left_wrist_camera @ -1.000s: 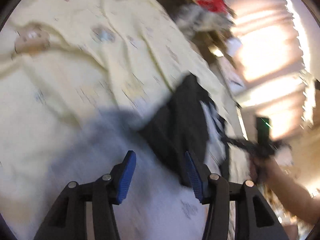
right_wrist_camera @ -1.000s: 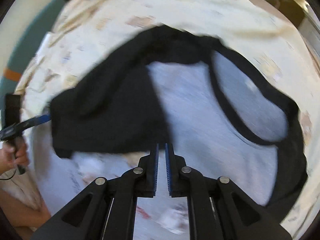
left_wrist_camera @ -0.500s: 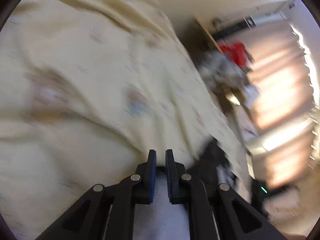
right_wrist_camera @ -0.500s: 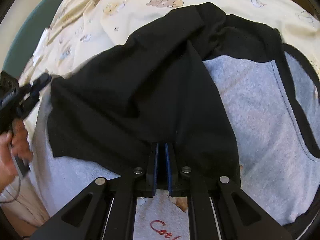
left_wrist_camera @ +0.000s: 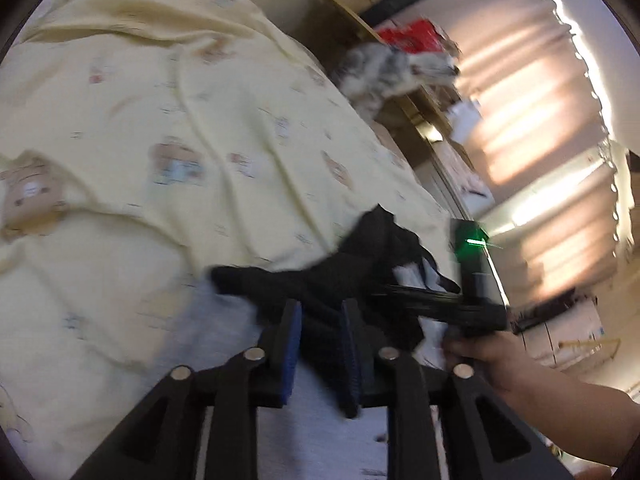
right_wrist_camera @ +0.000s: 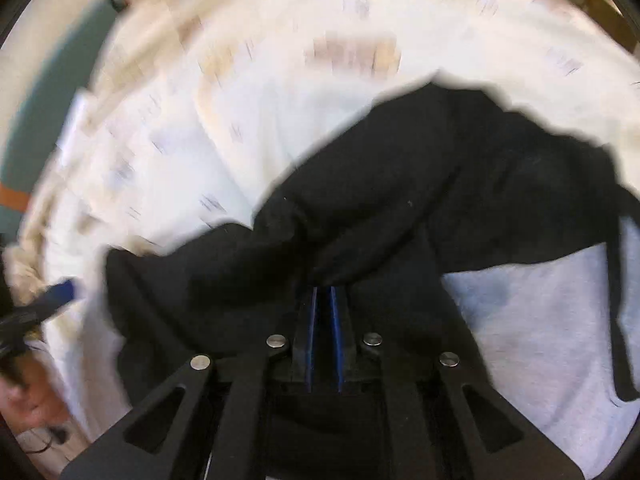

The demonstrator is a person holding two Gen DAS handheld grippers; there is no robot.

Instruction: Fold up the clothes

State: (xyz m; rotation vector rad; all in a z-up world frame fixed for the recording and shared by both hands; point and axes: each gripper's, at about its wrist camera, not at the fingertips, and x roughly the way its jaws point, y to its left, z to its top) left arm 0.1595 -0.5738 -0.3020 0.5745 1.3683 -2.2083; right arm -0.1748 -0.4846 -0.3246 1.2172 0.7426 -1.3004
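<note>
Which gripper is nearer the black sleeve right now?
Right. The right gripper is shut on the black sleeve; the left gripper is open, with black fabric between its fingers.

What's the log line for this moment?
stage: folding black sleeve over grey shirt | right gripper: shut on black sleeve | left gripper: open, fabric between fingers | surface: yellow bedsheet

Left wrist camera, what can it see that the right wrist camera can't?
Only the left wrist view shows the bright curtains, a red thing on a shelf, and the right hand-held gripper's green light. Only the right wrist view shows a teal edge beside the bed and the right hand-held gripper shut on black cloth. Both show the grey and black shirt on the yellow bear-print sheet.
</note>
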